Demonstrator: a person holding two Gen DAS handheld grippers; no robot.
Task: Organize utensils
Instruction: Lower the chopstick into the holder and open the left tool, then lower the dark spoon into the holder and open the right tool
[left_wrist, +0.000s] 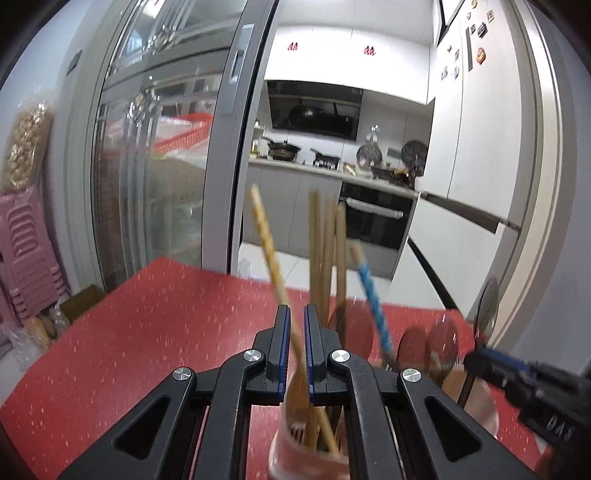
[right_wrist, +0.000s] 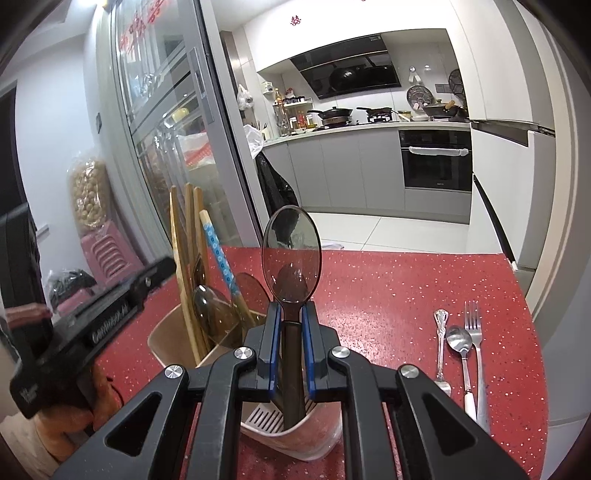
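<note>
Speckled red countertop (right_wrist: 388, 295); right gripper (right_wrist: 291, 314) clamps translucent oval spoon (right_wrist: 291, 251)

upper cabinets (left_wrist: 332, 55): two small red double-happiness signs are stuck on the doors, blurred
glass sliding door (right_wrist: 159, 92): red paper characters are pasted near the top, not legible
left gripper (right_wrist: 110, 317): white lettering is printed along the black body, too blurred to be read
right gripper (left_wrist: 554, 424): pale letters are seen on its side, unreadable
oven (right_wrist: 437, 158): small brand mark on the front, too small to be read
</note>
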